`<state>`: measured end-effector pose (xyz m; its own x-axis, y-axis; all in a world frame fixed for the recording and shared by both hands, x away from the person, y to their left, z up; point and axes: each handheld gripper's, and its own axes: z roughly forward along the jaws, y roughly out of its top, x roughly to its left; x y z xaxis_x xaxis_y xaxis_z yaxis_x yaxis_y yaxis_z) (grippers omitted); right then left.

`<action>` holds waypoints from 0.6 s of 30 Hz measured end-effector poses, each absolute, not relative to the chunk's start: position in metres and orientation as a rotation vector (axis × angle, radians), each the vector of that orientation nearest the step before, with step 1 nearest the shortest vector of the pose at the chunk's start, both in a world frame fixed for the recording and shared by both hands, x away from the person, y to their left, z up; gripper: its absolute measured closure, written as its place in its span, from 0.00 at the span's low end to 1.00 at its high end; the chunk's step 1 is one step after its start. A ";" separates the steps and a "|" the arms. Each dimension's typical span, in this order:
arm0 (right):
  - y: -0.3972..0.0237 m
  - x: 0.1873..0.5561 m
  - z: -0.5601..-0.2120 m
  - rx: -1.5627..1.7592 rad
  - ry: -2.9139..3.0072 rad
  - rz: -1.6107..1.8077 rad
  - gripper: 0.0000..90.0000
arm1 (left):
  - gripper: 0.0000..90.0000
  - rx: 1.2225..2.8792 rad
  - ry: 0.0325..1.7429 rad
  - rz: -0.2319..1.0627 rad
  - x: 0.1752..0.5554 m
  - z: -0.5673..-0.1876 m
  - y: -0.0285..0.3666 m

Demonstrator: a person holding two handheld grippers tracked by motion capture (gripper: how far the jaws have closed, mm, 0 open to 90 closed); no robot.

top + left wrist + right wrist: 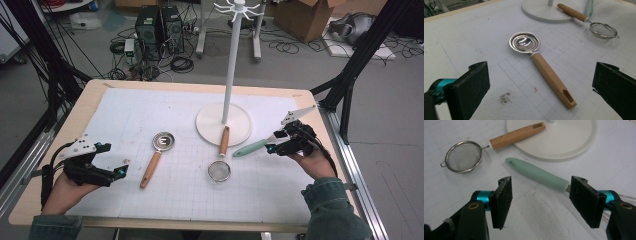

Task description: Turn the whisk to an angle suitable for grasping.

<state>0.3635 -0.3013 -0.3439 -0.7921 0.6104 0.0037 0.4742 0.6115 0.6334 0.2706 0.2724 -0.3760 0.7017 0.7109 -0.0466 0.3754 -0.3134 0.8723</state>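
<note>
Right gripper [540,202] is lined up on the mint-green handle [537,174] of a whisk-type utensil; jaws apart, nothing pinched yet, pads not touching the handle. The handle lies flat on the gridded mat [150,115], running across just ahead of the right jaws, its wire end beside the right-hand pad and its hole end pointing away toward the small mesh strainer [462,157]. In the high view the right gripper [280,142] sits at the wire end of the green handle [251,147], near the white stand base [210,130]. Step in hand, as I read it: approach and pre-grasp on the green utensil, likely for hanging on the white hook stand [231,60]. The next move calls for pushing the jaws a little forward so the handle sits squarely between the pads, then closing across its narrow width, not on the wires. Left gripper [107,167] idle, jaws wide apart, holding nothing; the slotted spoon with a wooden handle [541,66] lies straight ahead between its jaws and farther off, untouched. The strainer's wooden handle [516,135] rests up on the stand base. No readable brand, label or writing on anything; faint embossing on the spoon handle is too small to read.
</note>
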 end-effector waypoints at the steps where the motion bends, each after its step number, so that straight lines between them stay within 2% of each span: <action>1: -0.302 0.366 -0.343 0.888 2.635 0.917 0.39 | 0.02 1.929 0.843 0.427 0.271 -0.376 0.272; 9: -0.302 0.375 -0.339 0.872 2.665 0.870 0.48 | 0.02 1.934 0.840 0.422 0.271 -0.378 0.270; 18: -0.292 0.392 -0.338 0.816 2.720 0.818 0.50 | 0.02 1.936 0.835 0.420 0.272 -0.378 0.269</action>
<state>0.3922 -0.2921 -0.3376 -0.8316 0.5551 -0.0195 0.4523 0.6972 0.5562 0.2720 0.2691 -0.3785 0.7078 0.7044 -0.0529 0.3777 -0.3141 0.8710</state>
